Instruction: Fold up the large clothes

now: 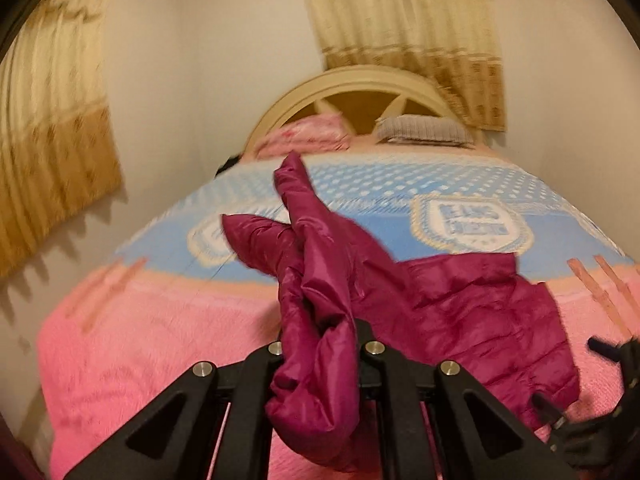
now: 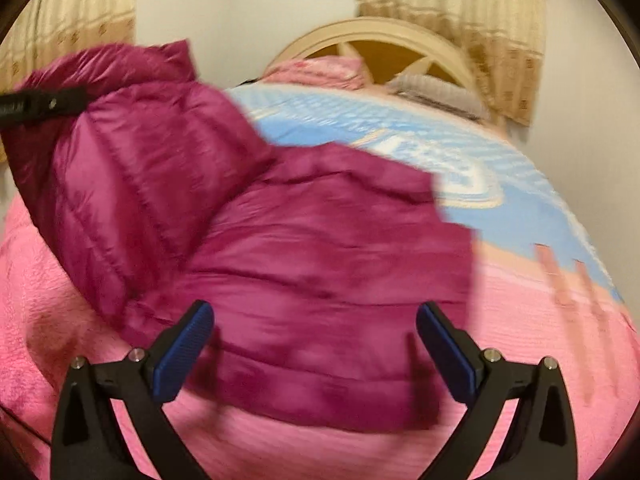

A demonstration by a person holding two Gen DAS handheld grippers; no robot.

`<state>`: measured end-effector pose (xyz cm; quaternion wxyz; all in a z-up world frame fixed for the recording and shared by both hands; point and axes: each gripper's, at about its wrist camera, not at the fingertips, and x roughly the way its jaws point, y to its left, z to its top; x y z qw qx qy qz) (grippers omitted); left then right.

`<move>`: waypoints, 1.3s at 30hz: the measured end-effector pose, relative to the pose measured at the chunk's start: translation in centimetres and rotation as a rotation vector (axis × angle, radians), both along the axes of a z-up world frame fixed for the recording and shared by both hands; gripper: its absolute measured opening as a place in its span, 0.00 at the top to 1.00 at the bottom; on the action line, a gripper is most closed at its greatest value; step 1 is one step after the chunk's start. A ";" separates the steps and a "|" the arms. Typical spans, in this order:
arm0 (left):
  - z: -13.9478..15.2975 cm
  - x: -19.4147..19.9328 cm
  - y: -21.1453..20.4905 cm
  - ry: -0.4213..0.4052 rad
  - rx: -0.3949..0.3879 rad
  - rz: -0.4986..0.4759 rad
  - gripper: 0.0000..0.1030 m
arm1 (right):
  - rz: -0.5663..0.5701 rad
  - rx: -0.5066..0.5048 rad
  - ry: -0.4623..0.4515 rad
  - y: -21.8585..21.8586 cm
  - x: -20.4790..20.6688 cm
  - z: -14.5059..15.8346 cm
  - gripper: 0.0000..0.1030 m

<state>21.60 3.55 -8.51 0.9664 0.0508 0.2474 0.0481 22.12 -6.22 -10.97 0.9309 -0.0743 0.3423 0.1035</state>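
A magenta quilted puffer jacket [image 2: 304, 232] lies on the bed, also showing in the left wrist view [image 1: 460, 304]. My left gripper [image 1: 320, 344] is shut on a bunched fold of the jacket and lifts that side off the bed; a sleeve [image 1: 296, 184] sticks up beyond it. The left gripper shows in the right wrist view [image 2: 44, 100] at the far left, holding the raised jacket part. My right gripper [image 2: 316, 344] is open and empty, its blue pads [image 2: 184, 352] wide apart just above the jacket's near hem. It shows at the left wrist view's right edge [image 1: 612, 392].
The bed carries a pink and blue blanket [image 1: 168, 320] with crest patterns. Two pillows [image 1: 424, 130] lie at a cream headboard [image 1: 352, 84]. White walls and tan curtains [image 1: 52, 152] stand close on both sides of the bed.
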 end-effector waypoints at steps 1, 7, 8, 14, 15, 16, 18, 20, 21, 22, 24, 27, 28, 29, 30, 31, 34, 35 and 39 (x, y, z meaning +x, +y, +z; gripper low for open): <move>0.3 0.1 -1.6 -0.017 0.021 -0.025 0.93 | -0.041 -0.006 -0.001 -2.1 -0.3 0.1 0.00; -0.1 1.1 -10.3 -0.034 0.105 -0.188 0.93 | -0.256 -0.034 0.047 -12.1 1.5 -1.1 0.00; -0.3 1.3 -11.2 -0.028 0.115 -0.204 0.93 | -0.297 -0.028 0.056 -14.1 1.4 -1.4 0.00; -4.3 2.8 -18.5 0.029 0.232 -0.303 0.93 | -0.467 -0.036 0.122 -22.0 1.8 -3.2 0.00; -5.4 2.8 -19.8 0.039 0.262 -0.323 0.93 | -0.490 -0.021 0.130 -23.1 1.8 -3.3 0.00; -6.0 2.6 -20.8 0.045 0.280 -0.338 0.93 | -0.502 -0.011 0.134 -23.3 1.6 -3.4 0.00; -7.8 2.2 -22.7 0.063 0.330 -0.376 0.93 | -0.529 0.016 0.130 -24.4 1.5 -3.2 0.00; -9.0 1.5 -23.7 0.067 0.373 -0.409 0.93 | -0.536 0.023 0.130 -24.6 1.3 -3.4 0.00; -9.7 1.1 -24.3 0.072 0.398 -0.429 0.93 | -0.532 0.025 0.135 -24.6 1.2 -3.8 0.00; -10.4 0.8 -24.7 0.076 0.417 -0.446 0.93 | -0.529 0.026 0.143 -24.5 1.4 -3.9 0.00; -11.4 0.6 -25.0 0.079 0.450 -0.463 0.93 | -0.524 0.035 0.159 -24.6 1.2 -4.6 0.00; -11.4 0.4 -24.8 0.066 0.465 -0.464 0.89 | -0.510 0.022 0.176 -24.2 1.4 -5.1 0.00; -11.1 0.3 -24.6 0.068 0.454 -0.465 0.88 | -0.508 0.020 0.169 -24.2 1.4 -5.0 0.00; -10.8 0.2 -24.6 0.072 0.443 -0.470 0.85 | -0.510 0.024 0.168 -24.2 1.3 -5.0 0.00; -10.5 0.0 -24.5 0.073 0.438 -0.479 0.82 | -0.512 0.027 0.172 -24.3 1.4 -5.2 0.00; -10.2 -0.4 -24.6 0.067 0.444 -0.485 0.73 | -0.514 0.030 0.178 -24.3 1.4 -5.3 0.00; -9.6 -2.7 -24.9 0.034 0.483 -0.517 0.38 | -0.514 0.034 0.180 -24.4 1.4 -5.4 0.00; -9.3 -3.9 -24.8 0.012 0.500 -0.533 0.28 | -0.513 0.035 0.180 -24.4 1.4 -5.4 0.00; -7.8 -8.1 -23.0 -0.048 0.526 -0.585 0.26 | -0.511 0.043 0.183 -24.5 1.4 -5.5 0.00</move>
